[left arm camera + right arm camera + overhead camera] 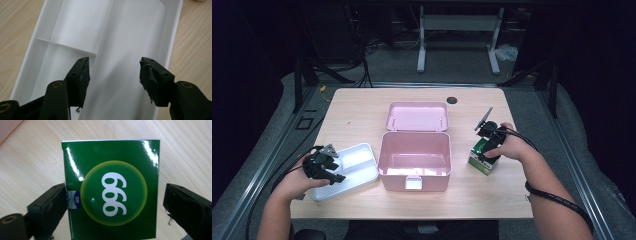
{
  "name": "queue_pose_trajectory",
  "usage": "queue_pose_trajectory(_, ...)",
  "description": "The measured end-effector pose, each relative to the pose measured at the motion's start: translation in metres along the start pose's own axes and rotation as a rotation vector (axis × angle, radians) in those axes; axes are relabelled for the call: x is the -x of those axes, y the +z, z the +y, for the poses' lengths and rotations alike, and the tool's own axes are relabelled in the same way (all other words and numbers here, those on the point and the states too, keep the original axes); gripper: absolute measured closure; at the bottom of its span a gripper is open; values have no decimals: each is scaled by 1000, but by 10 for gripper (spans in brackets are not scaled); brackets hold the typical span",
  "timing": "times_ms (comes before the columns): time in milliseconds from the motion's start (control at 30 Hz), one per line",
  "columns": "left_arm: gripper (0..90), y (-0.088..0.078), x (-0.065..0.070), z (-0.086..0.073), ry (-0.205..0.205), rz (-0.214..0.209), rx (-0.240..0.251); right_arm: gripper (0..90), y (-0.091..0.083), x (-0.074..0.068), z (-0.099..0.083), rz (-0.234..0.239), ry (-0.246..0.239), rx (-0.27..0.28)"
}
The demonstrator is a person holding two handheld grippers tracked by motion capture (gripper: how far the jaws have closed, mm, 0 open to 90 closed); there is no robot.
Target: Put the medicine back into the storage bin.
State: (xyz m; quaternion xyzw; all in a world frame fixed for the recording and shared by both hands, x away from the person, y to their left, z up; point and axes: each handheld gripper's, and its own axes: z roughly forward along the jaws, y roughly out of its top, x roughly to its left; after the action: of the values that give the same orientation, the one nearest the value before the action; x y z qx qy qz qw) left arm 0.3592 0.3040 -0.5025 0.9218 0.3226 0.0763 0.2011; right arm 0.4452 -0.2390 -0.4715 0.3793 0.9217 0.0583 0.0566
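My table [362, 107] is pale wood-grain laminate, rectangular, with a small dark round cap near its far edge. At its middle stands the pink box [414, 161], smooth plastic with rounded corners, its hinged lid [417, 116] thrown back flat behind it; the inside looks bare, and a pale latch sits on the front wall. Left of it lies the white tray [362, 152], glossy plastic, split by a long rib and a short cross rib into compartments, all bare. My left claw [113, 72] hangs released over the tray's long compartment, jaws spread, touching nothing. Right of the pink box stands the green carton [111, 187], shiny card with a yellow-rimmed circle and white digits; its lower end is cut off in the right gripper view. My right claw [115, 202] straddles the carton, left jaw touching its edge, right jaw apart, so not yet clenched.
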Motion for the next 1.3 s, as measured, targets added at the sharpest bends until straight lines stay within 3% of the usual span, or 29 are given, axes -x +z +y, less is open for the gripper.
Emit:
queue_pose_trajectory(67, 416, 0, 0, 0, -1, 2, -1, 130, 2, 0, 1, 31, 6, -11)
queue_pose_trajectory(133, 416, 0, 0, -1, -2, 9, 1, 129, 3, 0, 3, 36, 0, -22)
queue_pose_trajectory(433, 416, 0, 0, 0, 4, 5, 1, 138, 4, 1, 7, 38, -7, -57)
queue_pose_trajectory(733, 417, -1, 0, -1, 4, -1, 3, 151, 3, 1, 6, 45, -13, -48)
queue_pose_trajectory(967, 417, 0, -1, -1, 4, -4, 2, 155, 1, -1, 7, 10, -38, -39)
queue_pose_trajectory(1300, 418, 1, 0, -1, 3, -7, 1, 156, -14, -3, 10, 5, -72, -31)
